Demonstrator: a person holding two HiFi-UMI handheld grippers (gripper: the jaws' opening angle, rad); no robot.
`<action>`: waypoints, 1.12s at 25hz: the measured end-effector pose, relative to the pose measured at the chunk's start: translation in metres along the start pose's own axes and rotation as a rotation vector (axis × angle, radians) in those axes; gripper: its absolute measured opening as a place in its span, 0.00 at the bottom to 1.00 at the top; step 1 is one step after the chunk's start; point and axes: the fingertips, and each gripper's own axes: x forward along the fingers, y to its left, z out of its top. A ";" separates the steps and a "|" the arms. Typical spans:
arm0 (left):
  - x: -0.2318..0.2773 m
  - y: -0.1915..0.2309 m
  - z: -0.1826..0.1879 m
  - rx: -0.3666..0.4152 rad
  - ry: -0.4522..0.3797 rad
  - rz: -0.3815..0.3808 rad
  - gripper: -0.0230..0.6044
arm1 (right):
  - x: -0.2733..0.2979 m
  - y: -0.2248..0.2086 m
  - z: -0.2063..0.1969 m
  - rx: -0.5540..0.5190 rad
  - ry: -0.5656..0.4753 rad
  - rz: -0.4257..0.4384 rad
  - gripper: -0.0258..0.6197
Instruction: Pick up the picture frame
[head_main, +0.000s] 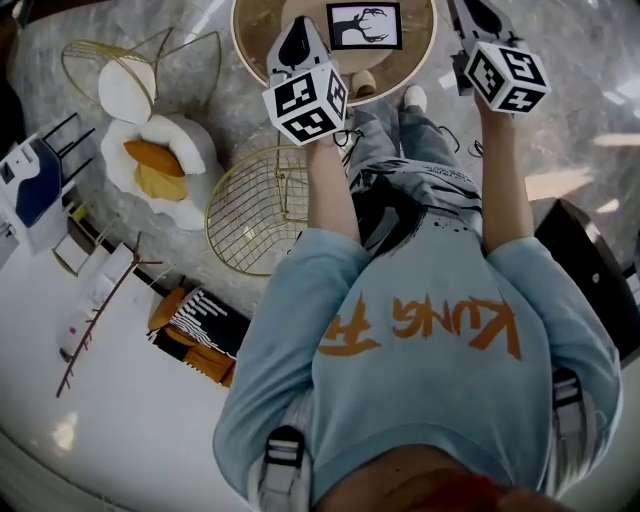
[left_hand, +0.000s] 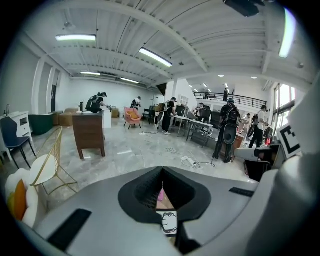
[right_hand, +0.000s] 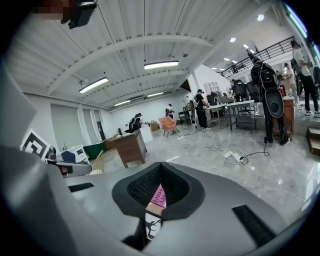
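Both with jaws closed together on nothing, the left gripper (head_main: 301, 30) and right gripper (head_main: 478, 12) flank the picture frame (head_main: 364, 26) on the round table (head_main: 254, 35) at top centre.

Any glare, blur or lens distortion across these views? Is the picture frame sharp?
Head view: fisheye bend, floor glare at right, picture frame sharp. Left gripper view: heavy fisheye, black corners, ceiling lights blown out. Right gripper view: same distortion, frame only a sliver past the jaws.
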 end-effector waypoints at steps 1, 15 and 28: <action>0.003 0.002 -0.007 -0.003 0.015 -0.005 0.07 | 0.001 0.000 -0.007 0.002 0.016 -0.008 0.04; 0.060 0.022 -0.114 -0.046 0.243 -0.066 0.07 | 0.024 -0.016 -0.127 0.080 0.229 -0.091 0.04; 0.100 0.036 -0.201 0.006 0.420 -0.138 0.07 | 0.042 -0.027 -0.233 0.179 0.374 -0.145 0.04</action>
